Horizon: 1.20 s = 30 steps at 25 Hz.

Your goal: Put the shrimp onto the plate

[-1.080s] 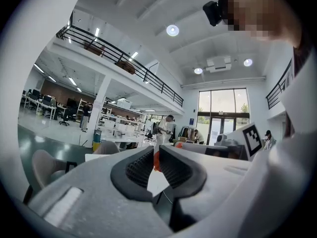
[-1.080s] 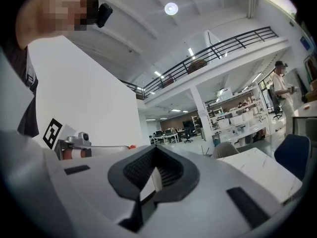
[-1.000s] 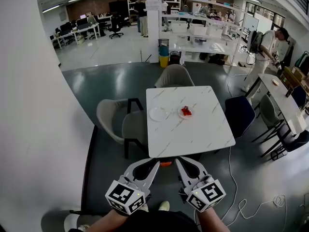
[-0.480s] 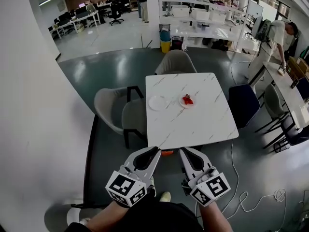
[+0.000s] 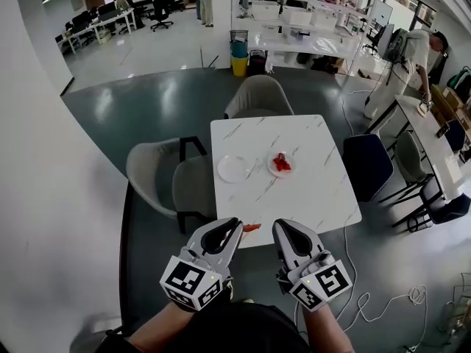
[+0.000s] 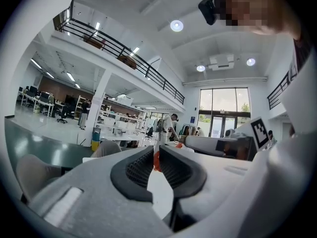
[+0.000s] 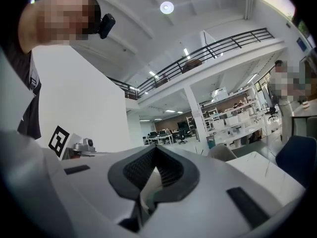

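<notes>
Gripping an orange shrimp (image 5: 252, 227), the left gripper (image 5: 235, 224) is brought nearer the table (image 5: 298, 197) than before, the right gripper (image 5: 278, 227) closed empty.

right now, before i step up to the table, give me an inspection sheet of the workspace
surface: white marble table, ahead of both grippers
job's things: empty white plate; second plate beside it with red shrimp on it
clutter: nothing seen
grippers: left gripper fingers closed on an orange-red piece, likely a shrimp; right gripper fingers together, empty
cables: white cable on the floor right of the table
surroundings: beige chairs, dark blue chair, person at a far bench
</notes>
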Each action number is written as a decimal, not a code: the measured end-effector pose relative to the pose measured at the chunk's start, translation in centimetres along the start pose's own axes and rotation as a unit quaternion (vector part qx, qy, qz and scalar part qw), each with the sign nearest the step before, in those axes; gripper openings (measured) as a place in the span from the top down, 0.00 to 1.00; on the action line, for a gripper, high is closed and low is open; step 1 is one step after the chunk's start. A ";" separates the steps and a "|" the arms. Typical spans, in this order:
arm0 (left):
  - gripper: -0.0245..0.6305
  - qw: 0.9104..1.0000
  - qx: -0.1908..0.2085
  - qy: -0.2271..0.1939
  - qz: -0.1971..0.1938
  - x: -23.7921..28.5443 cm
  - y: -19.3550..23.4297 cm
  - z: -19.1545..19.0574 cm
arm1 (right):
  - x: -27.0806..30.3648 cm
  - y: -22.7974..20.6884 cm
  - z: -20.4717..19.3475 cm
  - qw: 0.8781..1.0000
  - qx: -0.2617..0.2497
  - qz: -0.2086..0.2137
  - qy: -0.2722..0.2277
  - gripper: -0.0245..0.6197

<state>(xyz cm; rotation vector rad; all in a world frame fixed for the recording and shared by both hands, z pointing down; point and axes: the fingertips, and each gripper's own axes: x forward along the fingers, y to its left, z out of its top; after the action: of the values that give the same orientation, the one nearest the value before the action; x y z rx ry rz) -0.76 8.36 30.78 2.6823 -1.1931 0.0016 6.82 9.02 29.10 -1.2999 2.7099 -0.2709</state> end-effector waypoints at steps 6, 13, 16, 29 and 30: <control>0.90 1.000 0.002 0.015 -0.014 3.9 6.4 0.0 | 6.5 -2.8 -0.4 1.000 0.004 -0.025 0.009 0.96; 0.90 0.998 -0.001 0.049 -0.028 7.7 11.8 -2.0 | 11.7 -5.3 -1.6 0.998 0.012 -0.060 0.016 0.96; 0.90 0.998 -0.006 0.060 -0.033 9.2 13.1 -2.9 | 12.9 -6.6 -2.2 0.997 0.018 -0.068 0.022 0.96; 0.90 0.996 -0.026 0.087 0.018 16.1 18.5 -6.3 | 19.5 -13.0 -4.7 0.998 0.028 -0.022 0.052 0.96; 0.90 0.996 -0.028 0.087 0.025 16.7 18.8 -6.5 | 20.0 -13.8 -4.9 0.998 0.030 -0.016 0.055 0.96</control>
<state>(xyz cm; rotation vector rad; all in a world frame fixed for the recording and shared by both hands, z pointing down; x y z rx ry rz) -2.84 -14.98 42.02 2.5443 -1.1866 0.2028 3.93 -14.58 36.16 -1.3502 2.7498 -0.4366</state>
